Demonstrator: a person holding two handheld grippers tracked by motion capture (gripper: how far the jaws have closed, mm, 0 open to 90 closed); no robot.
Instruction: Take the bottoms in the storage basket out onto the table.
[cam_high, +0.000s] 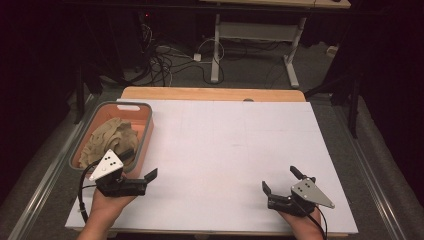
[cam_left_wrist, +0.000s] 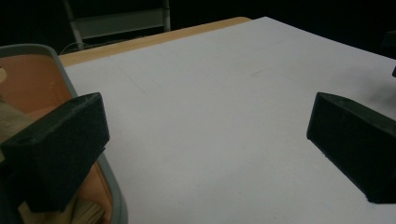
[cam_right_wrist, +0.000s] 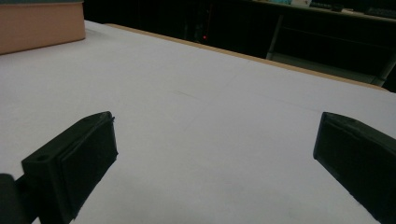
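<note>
Both tongs gape empty, the left tongs (cam_high: 141, 171) beside the basket (cam_high: 145, 137) holding the crumpled beige cloth (cam_high: 111, 137), the right tongs (cam_high: 281, 179) waiting over the tabletop (cam_high: 225, 145); reaching in seems next.

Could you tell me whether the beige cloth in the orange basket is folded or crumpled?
Crumpled: the beige cloth lies bunched in uneven folds inside the grey-rimmed orange basket.

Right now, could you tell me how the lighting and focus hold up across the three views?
High view: the white table top is evenly lit, the room behind dark, and the cloth in the orange bin is soft but readable. Left gripper view: the near black fingers are blurred, with a faint shadow at the right. Right gripper view: the fingers are also blurred, the background dim.
</note>
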